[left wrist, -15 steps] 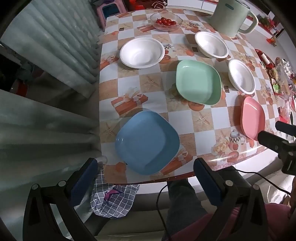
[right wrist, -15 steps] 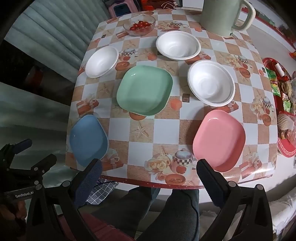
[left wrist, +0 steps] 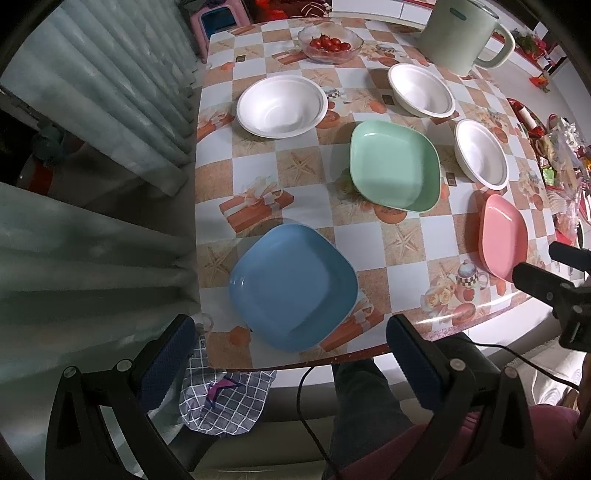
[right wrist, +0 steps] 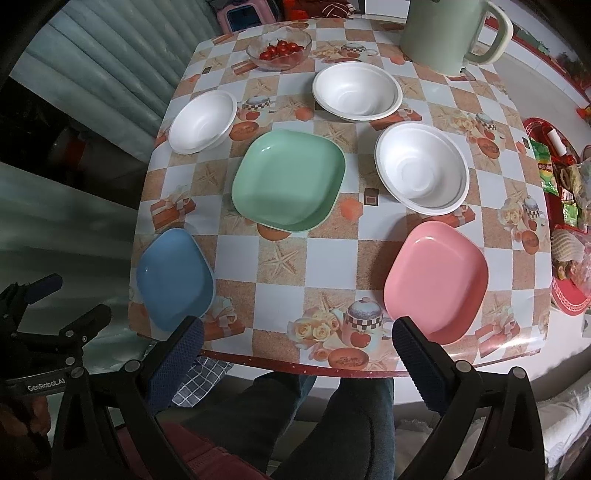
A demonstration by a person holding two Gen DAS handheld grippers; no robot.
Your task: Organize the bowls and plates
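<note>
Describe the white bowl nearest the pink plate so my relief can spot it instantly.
Start at the big pale-green kettle at the table's far edge. Coming nearer, pass one white bowl; the next bowl sits directly behind the pink plate, right of the green plate.

We hold the right gripper (right wrist: 297, 339) above the near edge of the surface (right wrist: 332, 258), its blue-padded fingers (right wrist: 181, 354) spread wide with nothing between them. Ahead we see a green plate (right wrist: 288, 181) at the middle, a blue plate (right wrist: 175, 278) near the left edge and a pink plate (right wrist: 436, 280) on the right. Three white bowls (right wrist: 421, 168) sit apart around the green plate. Farther back stand a glass bowl of cherry tomatoes (right wrist: 279, 48) and a pale green kettle (right wrist: 447, 33). The left gripper (right wrist: 55, 306) shows at our lower left
</note>
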